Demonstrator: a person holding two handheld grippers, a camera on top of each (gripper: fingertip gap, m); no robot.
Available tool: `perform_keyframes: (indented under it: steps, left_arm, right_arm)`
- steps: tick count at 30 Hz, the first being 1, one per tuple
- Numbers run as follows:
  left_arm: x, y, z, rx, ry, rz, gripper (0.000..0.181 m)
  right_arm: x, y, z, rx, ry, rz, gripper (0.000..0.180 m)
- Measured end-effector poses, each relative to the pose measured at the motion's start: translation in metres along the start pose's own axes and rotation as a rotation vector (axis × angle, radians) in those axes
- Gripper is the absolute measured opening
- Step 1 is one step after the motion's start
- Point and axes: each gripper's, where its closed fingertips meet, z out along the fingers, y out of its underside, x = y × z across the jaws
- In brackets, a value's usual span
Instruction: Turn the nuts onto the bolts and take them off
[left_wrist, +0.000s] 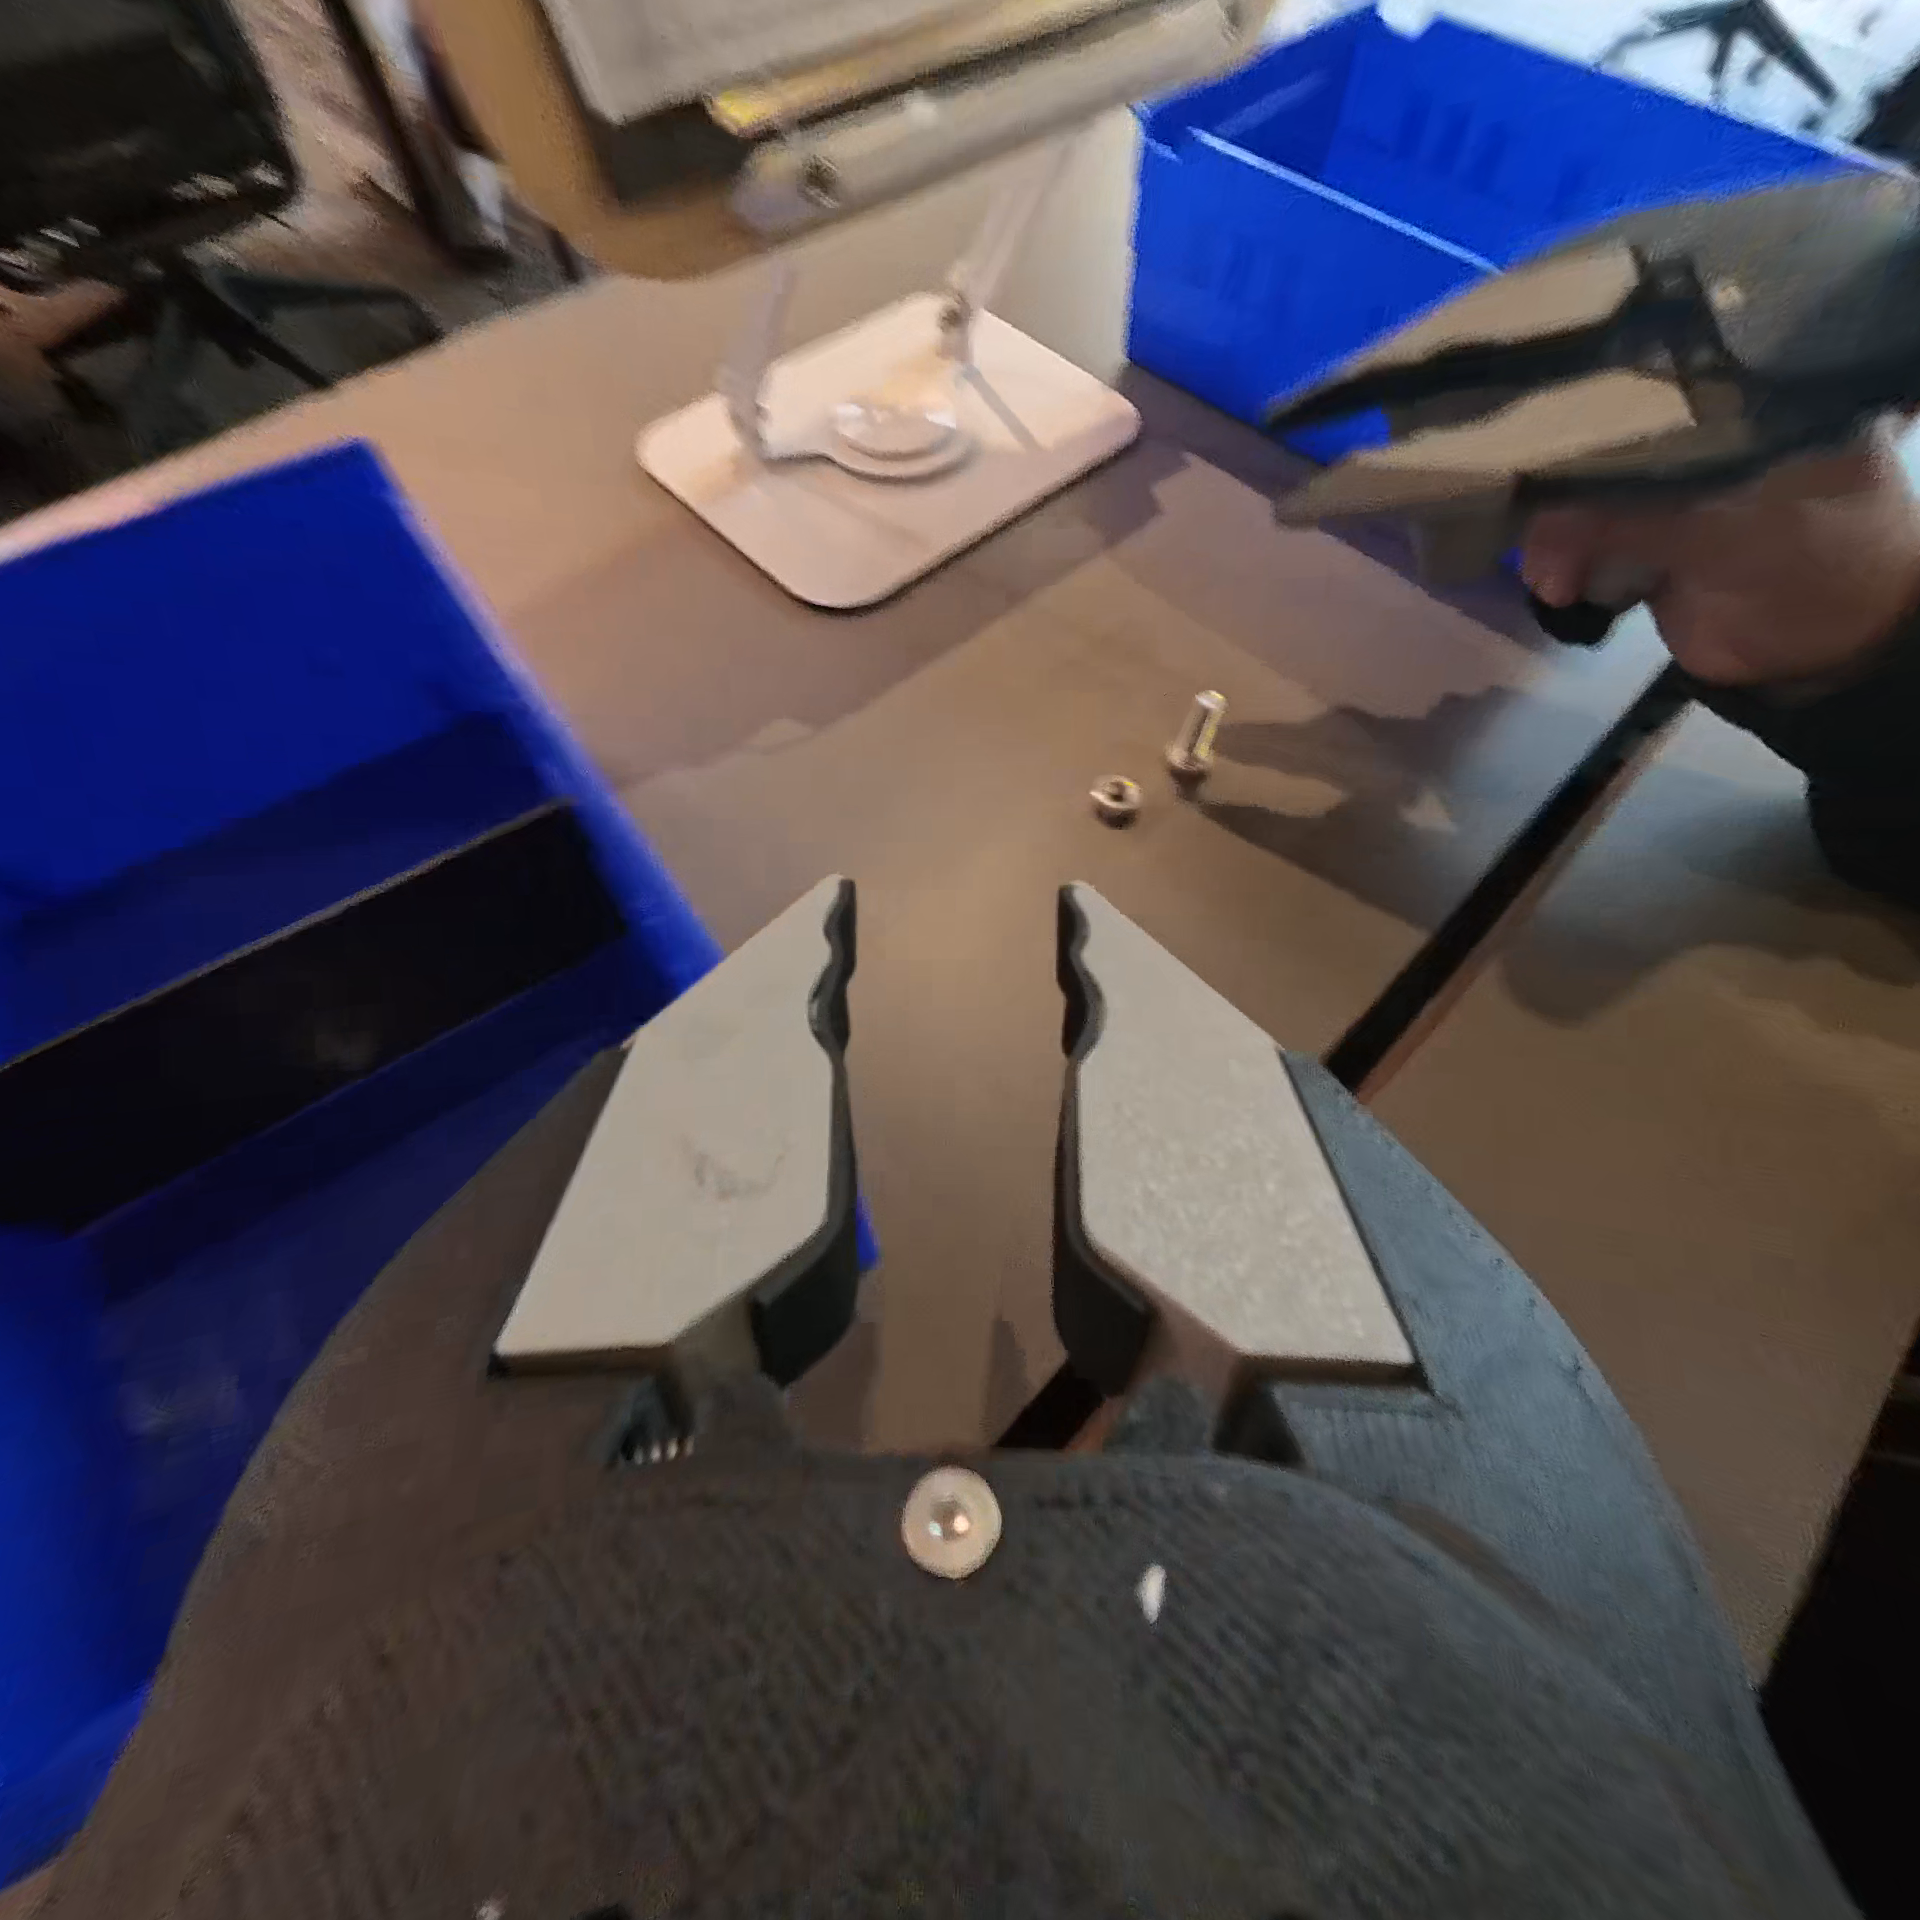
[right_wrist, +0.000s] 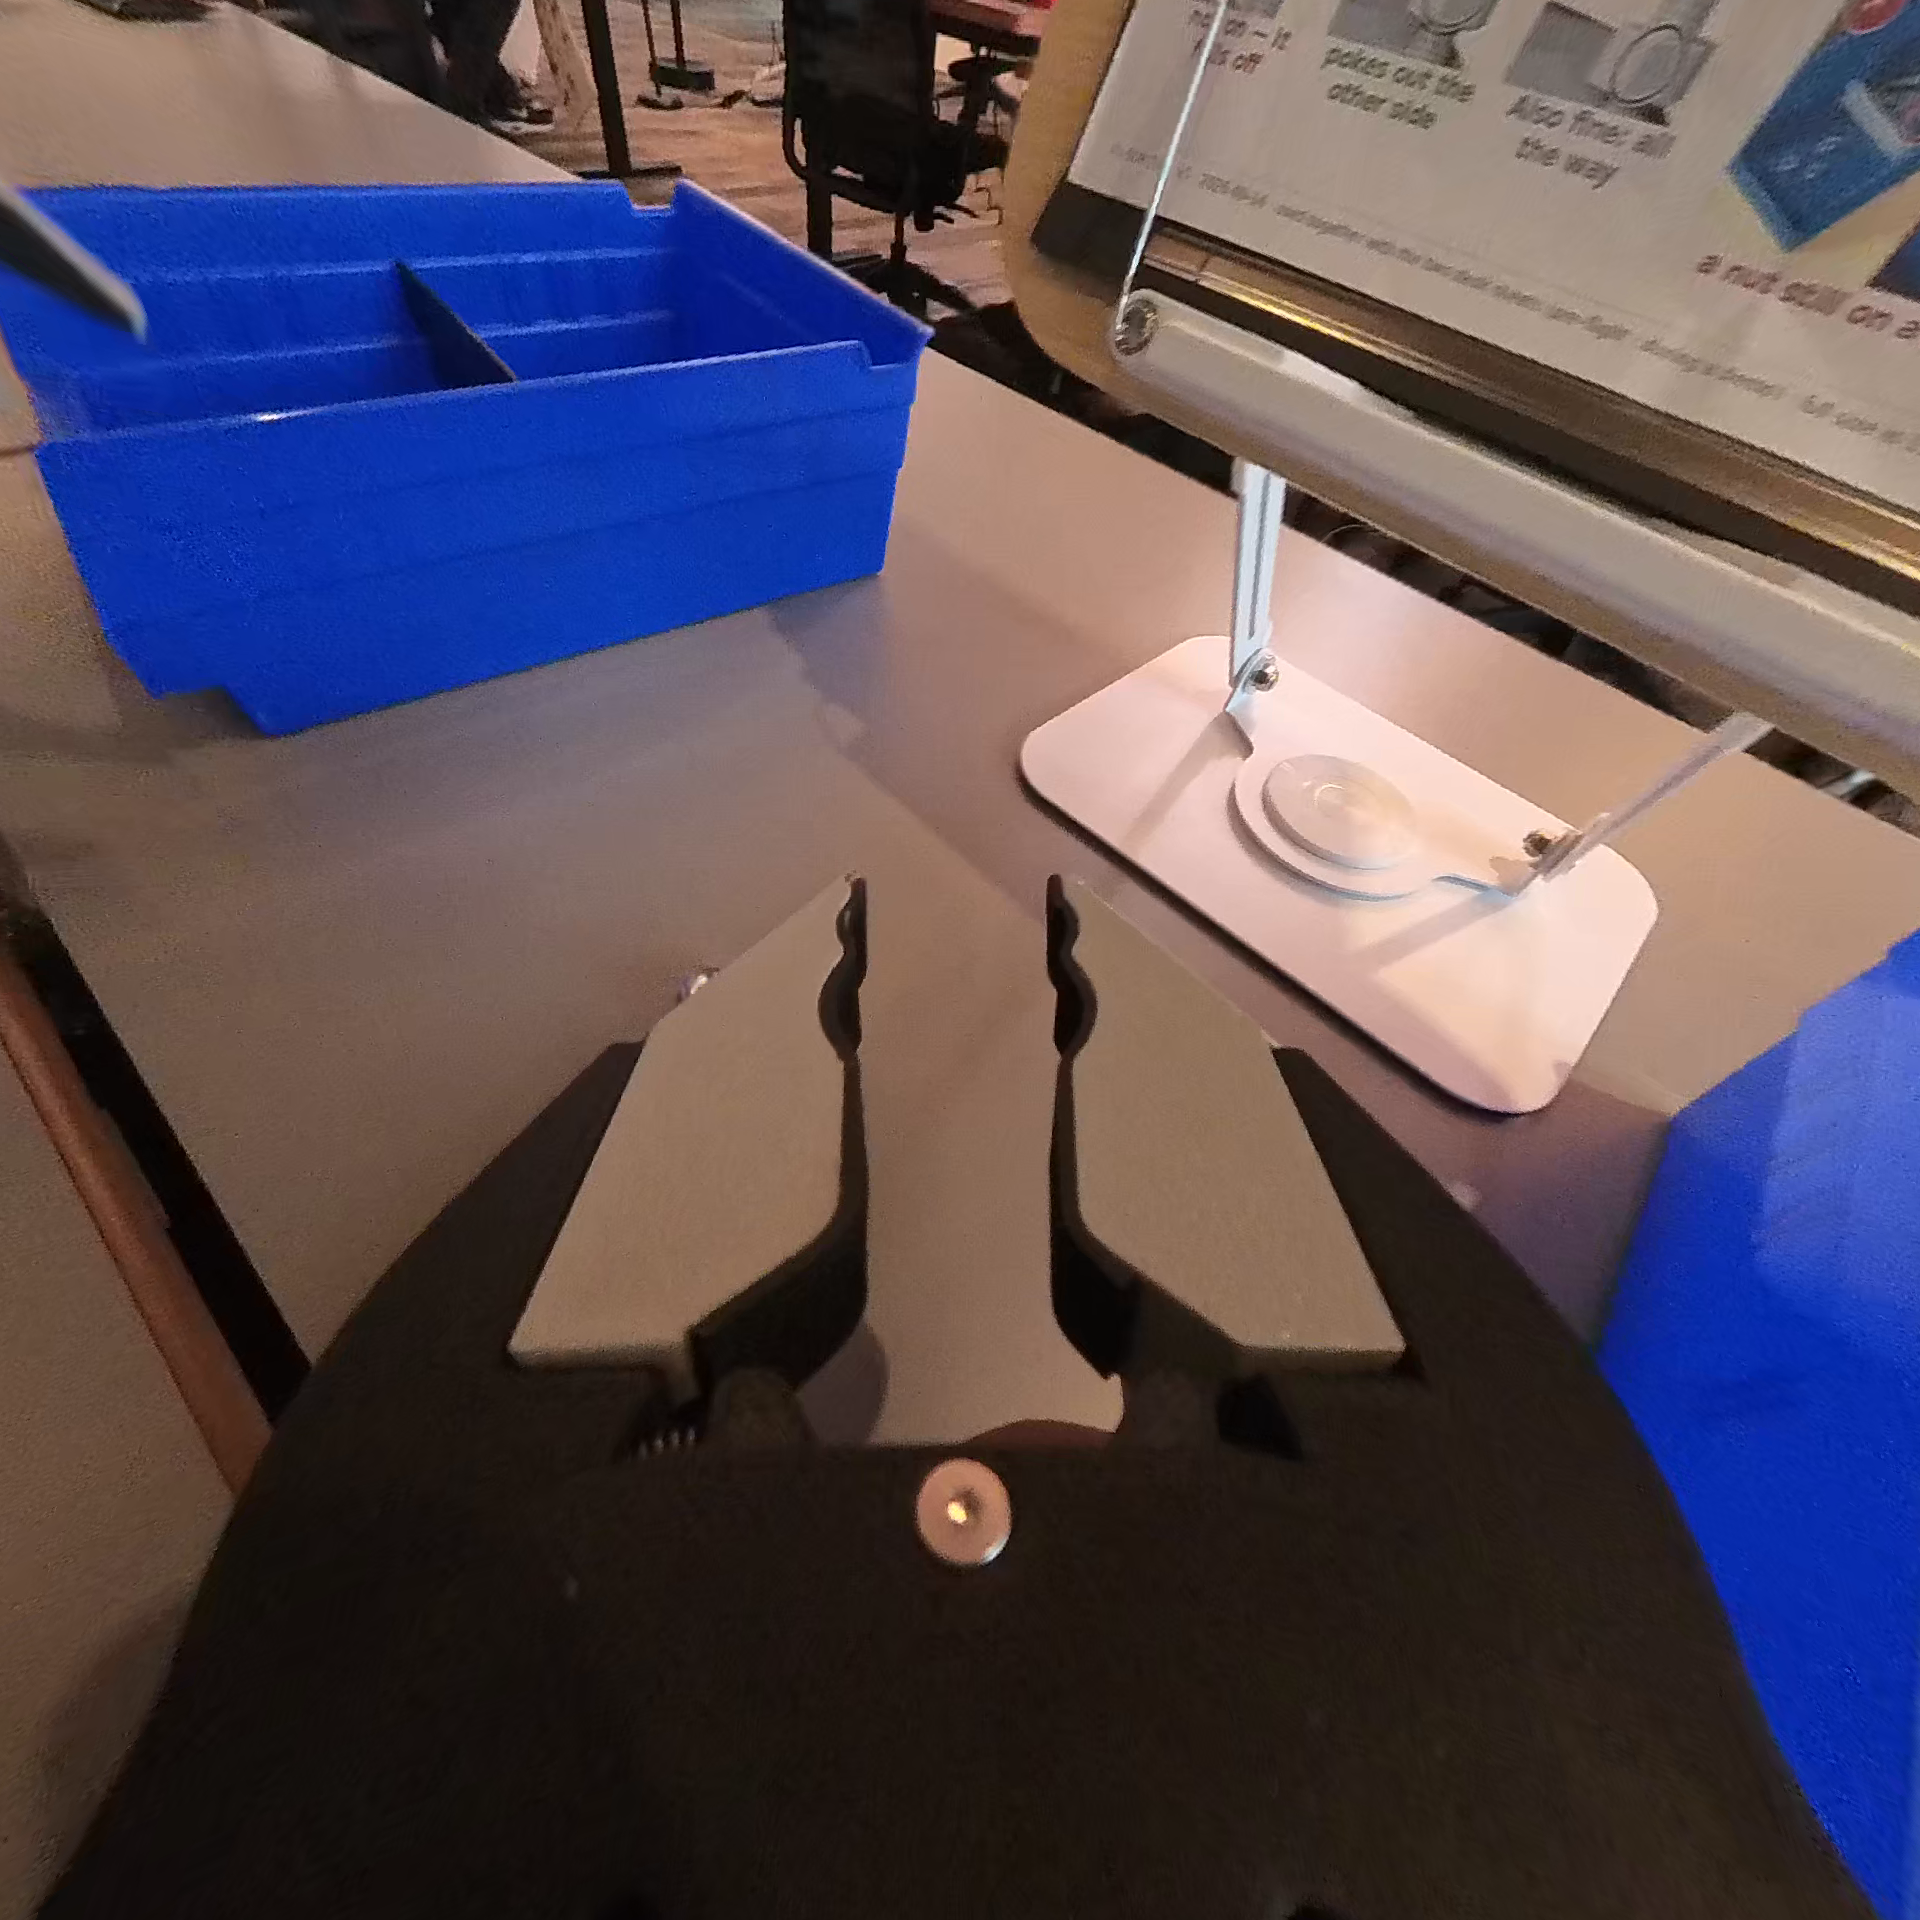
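1. Left gripper (left_wrist: 956, 904): jaws partly open, empty.
2. Nut (left_wrist: 1115, 800) and bolt (left_wrist: 1195, 730) lie just ahead, slightly right; bolt's axis points away.
3. Right gripper (right_wrist: 954, 904): partly open, empty, farther off.

A printed instruction sheet (right_wrist: 1558, 187) on the stand bears writing and pictures

Grey-brown tabletop (left_wrist: 935, 644). Lying directly on it: one bolt (left_wrist: 1195, 732) on its side, one loose nut (left_wrist: 1115, 798) just beside it at 8 o'clock, apart. White stand base (left_wrist: 883, 457) toward 12 o'clock. Blue bins at 9 o'clock (left_wrist: 260, 779) and 1 o'clock (left_wrist: 1299, 260).
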Motion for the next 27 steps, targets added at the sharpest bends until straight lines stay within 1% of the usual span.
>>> perform_keyframes:
  steps: [3, 5, 9, 14, 17, 20, 25, 27]
  left_arm:
    - [-0.037, -0.016, -0.03, 0.103, -0.128, -0.017, 0.045]
    - [-0.064, -0.024, -0.049, 0.158, -0.215, -0.029, 0.056]
    - [-0.106, -0.025, -0.067, 0.185, -0.291, -0.045, 0.066]
    - [-0.146, -0.007, -0.059, 0.142, -0.325, -0.063, 0.068]
    - [-0.157, 0.007, -0.05, 0.078, -0.3, -0.089, 0.071]
    - [-0.172, 0.012, -0.05, 0.042, -0.336, -0.078, 0.073]
    - [-0.182, 0.003, -0.055, 0.138, -0.349, -0.091, 0.071]
    - [-0.187, 0.01, -0.057, 0.136, -0.353, -0.115, 0.07]
  right_arm:
    - [-0.008, 0.001, 0.002, -0.001, -0.023, 0.004, 0.037]
    - [-0.013, 0.001, 0.003, -0.001, -0.043, 0.019, 0.044]
    - [-0.02, -0.001, 0.005, 0.01, -0.091, 0.064, 0.051]
    - [-0.026, -0.01, 0.003, 0.078, -0.164, 0.141, 0.057]
    - [-0.025, -0.015, 0.002, 0.093, -0.197, 0.186, 0.06]
    - [-0.013, -0.022, 0.003, 0.125, -0.191, 0.222, 0.06]
    - [0.004, -0.035, 0.006, 0.209, -0.183, 0.187, 0.062]
    - [0.005, -0.039, 0.007, 0.237, -0.183, 0.159, 0.062]
